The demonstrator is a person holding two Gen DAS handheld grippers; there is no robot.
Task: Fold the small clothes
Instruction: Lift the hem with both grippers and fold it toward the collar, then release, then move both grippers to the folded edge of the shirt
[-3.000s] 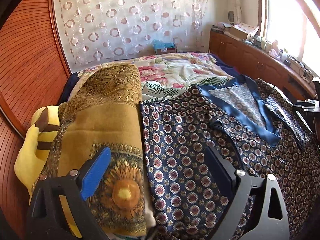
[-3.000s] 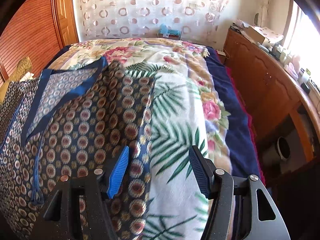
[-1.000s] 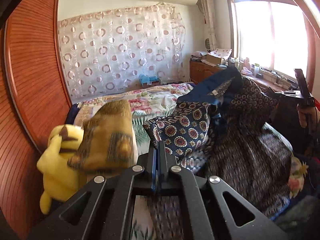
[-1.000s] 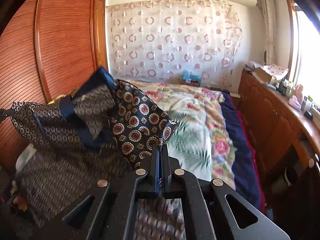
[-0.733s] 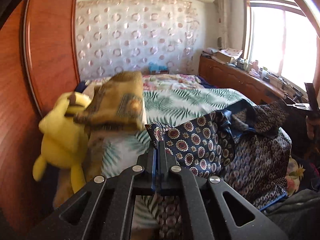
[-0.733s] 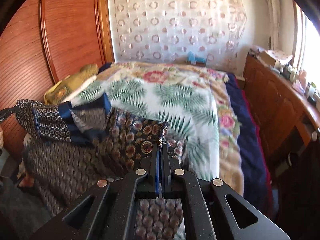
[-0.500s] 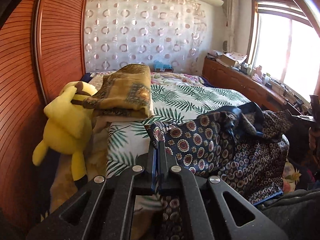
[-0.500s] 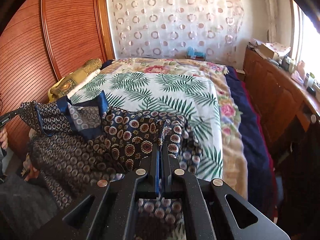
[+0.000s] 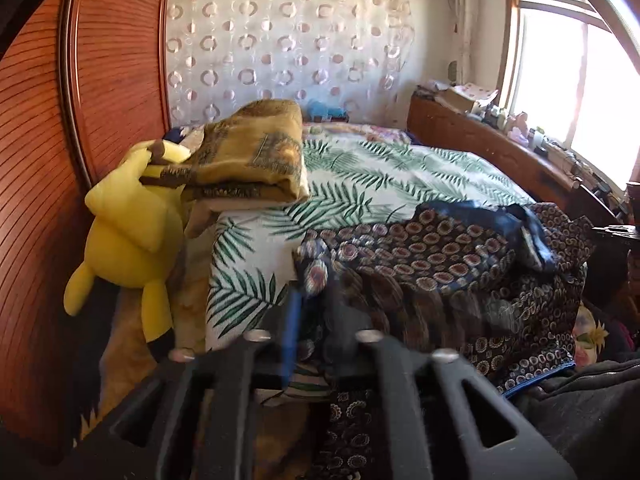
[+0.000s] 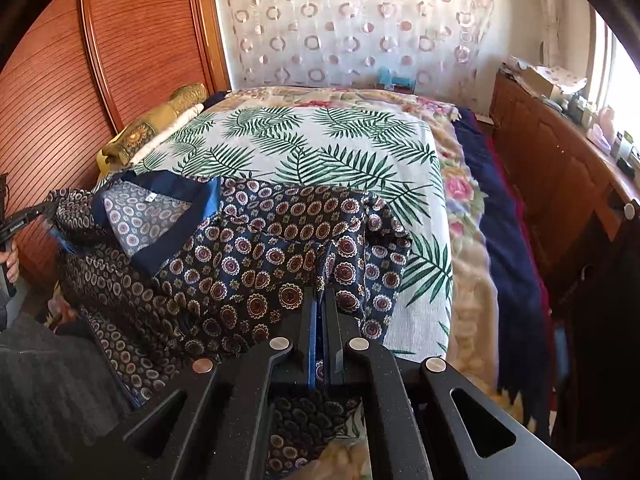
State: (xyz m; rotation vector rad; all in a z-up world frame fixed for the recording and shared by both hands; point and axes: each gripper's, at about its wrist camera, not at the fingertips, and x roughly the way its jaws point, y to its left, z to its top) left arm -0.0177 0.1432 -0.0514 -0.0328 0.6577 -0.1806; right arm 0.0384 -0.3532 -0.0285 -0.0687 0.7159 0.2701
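Note:
A dark navy garment with round medallion print and blue trim (image 9: 440, 264) (image 10: 260, 264) lies bunched on the near end of the palm-leaf bedcover (image 10: 320, 140), part of it hanging over the edge. My left gripper (image 9: 316, 312) is blurred and its jaws are opening. The garment's left corner sits loosely in the gap and the pads no longer press on it. My right gripper (image 10: 320, 300) is shut on the garment's right edge, with cloth pinched between the blue pads.
A yellow plush toy (image 9: 128, 220) and a folded gold blanket (image 9: 248, 156) sit at the bed's left side by the wooden wardrobe (image 9: 80, 120). A wooden cabinet (image 10: 560, 160) runs along the right wall. A person's grey clothing (image 10: 40, 380) is at the near edge.
Both grippers came down and the garment, held up a second ago, now rests on the bed. The left jaws have parted; the right stays shut on the cloth.

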